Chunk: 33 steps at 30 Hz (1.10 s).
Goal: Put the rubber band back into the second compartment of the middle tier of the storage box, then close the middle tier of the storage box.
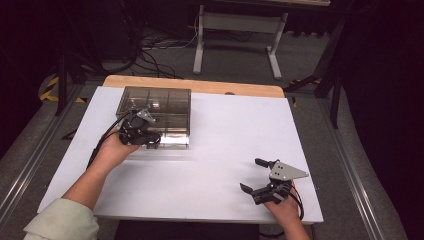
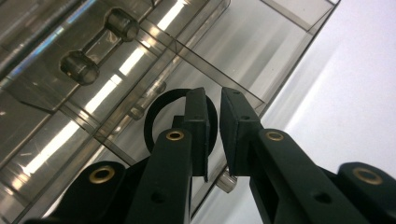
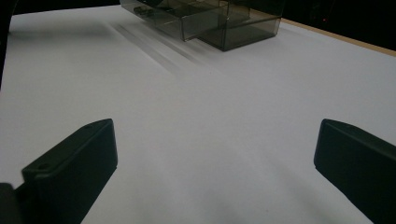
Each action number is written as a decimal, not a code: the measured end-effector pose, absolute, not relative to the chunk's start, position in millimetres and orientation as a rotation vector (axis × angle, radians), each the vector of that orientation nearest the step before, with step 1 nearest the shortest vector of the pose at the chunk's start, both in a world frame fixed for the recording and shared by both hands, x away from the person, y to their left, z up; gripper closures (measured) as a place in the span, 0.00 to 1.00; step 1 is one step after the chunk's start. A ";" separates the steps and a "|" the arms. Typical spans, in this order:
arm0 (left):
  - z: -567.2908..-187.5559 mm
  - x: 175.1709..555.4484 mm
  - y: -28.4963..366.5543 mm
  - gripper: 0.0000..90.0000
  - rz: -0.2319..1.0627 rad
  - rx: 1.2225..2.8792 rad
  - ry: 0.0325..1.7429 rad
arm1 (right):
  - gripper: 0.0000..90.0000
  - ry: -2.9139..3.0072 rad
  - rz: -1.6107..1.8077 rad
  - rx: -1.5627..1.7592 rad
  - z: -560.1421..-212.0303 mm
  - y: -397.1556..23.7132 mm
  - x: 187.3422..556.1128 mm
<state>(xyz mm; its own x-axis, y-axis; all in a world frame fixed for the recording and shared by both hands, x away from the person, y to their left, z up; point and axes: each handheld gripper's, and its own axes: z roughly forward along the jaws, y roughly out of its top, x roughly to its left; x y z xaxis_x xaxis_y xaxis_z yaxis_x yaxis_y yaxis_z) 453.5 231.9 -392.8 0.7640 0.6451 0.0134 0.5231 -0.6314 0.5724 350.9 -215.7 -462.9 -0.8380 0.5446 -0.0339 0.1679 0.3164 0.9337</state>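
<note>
White paper covers the table (image 1: 210, 165), where the left gripper (image 2: 214, 135), jaws nearly together, nears a rigid, slick-looking smoked-plastic drawer box (image 1: 165, 107); the right gripper (image 1: 260, 177) rests spread wide

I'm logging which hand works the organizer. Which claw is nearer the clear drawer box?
Left. The left claw is at the clear drawer box, its jaws nearly closed at the front. The right claw hovers open over the white table, well apart.
</note>
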 end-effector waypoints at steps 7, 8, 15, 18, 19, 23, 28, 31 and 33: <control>-385.1 444.1 235.0 0.94 0.312 2.396 0.829 | 0.00 2.244 1.531 0.634 -463.0 -215.6 350.8; -384.3 442.9 235.6 0.95 0.313 2.398 0.821 | 0.00 2.248 1.528 0.639 -462.9 -215.3 350.3; -380.1 435.6 239.2 1.00 0.312 2.406 0.798 | 0.00 2.246 1.527 0.640 -462.9 -215.3 350.4; -379.0 433.0 240.8 1.00 0.311 2.421 0.779 | 0.00 2.242 1.525 0.634 -462.9 -215.4 350.5; -378.8 431.6 241.4 1.00 0.309 2.425 0.781 | 0.00 2.241 1.525 0.634 -462.9 -215.5 350.4; -378.8 428.0 244.8 1.00 0.313 2.445 0.771 | 0.00 2.243 1.524 0.636 -462.9 -215.3 350.2; -379.9 424.6 247.2 1.00 0.316 2.453 0.769 | 0.00 2.241 1.525 0.635 -462.9 -215.4 350.4; -381.4 423.4 248.8 1.00 0.294 2.476 0.750 | 0.00 2.243 1.525 0.637 -462.9 -215.4 350.2; -382.7 423.1 250.5 1.00 0.284 2.487 0.740 | 0.00 2.244 1.526 0.638 -462.9 -215.4 350.0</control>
<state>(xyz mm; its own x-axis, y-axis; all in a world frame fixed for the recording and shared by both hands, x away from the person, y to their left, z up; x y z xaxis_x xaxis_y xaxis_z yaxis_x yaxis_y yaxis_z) 423.1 250.5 -382.7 0.8282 0.5583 0.0494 0.4481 -0.7124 0.5401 350.0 -215.4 -462.9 -0.8365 0.5468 -0.0363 0.1674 0.3180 0.9332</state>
